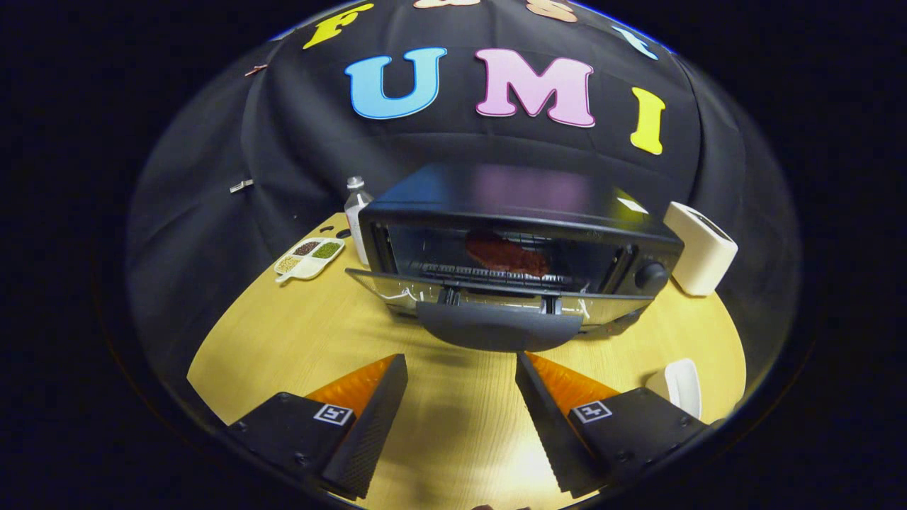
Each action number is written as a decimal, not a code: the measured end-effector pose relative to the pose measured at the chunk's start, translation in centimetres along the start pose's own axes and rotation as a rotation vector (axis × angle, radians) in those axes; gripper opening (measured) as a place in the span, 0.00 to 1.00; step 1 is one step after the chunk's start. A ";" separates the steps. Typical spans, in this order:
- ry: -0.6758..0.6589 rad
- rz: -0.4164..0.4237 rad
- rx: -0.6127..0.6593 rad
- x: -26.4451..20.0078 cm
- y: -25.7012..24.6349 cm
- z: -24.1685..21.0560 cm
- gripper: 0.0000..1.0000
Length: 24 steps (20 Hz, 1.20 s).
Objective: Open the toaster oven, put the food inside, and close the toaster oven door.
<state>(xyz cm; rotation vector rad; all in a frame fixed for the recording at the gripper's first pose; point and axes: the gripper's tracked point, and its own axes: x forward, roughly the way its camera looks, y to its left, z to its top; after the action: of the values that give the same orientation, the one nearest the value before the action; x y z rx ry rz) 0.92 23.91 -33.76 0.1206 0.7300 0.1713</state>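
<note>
In the gripper view, the gripper sits at the bottom centre of the frame with its two fingers spread wide and nothing between them but bare wooden table. Just ahead of the fingertips, at the centre of the frame, stands the toaster oven, a dark box with its door swung down flat toward the gripper, the handle edge nearest the fingers. Inside, on the wire rack, lies the food, a reddish-brown slab set toward the middle of the cavity. A round knob shows on the oven's right-hand panel. To the left of the oven, a clear bottle stands close against its side, and a divided tray of grains lies further left on the table. At the right, a cream-coloured box rests beside the oven, tilted, and a white dish sits lower right, just beyond the right finger.
</note>
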 end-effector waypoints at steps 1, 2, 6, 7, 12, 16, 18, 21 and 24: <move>-0.014 -0.003 0.002 0.5 -0.3 1.1 0.96; -0.033 -0.008 0.002 0.9 -0.7 2.5 0.96; -0.127 -0.010 -0.005 0.8 -1.6 7.1 0.96; -0.152 -0.012 -0.022 0.4 -1.9 8.0 0.96; -0.288 -0.017 -0.061 -3.0 -3.1 12.1 0.97; -0.376 -0.030 -0.083 -6.0 -4.8 14.8 0.98; -0.427 -0.039 -0.106 -7.6 -5.8 16.4 0.98; -0.496 -0.050 -0.108 -10.4 -7.2 18.4 0.98; -0.564 -0.071 -0.096 -13.0 -9.0 20.6 0.98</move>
<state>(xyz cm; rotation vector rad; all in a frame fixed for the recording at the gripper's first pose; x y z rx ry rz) 6.26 11.51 -11.51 0.0465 0.1630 0.0966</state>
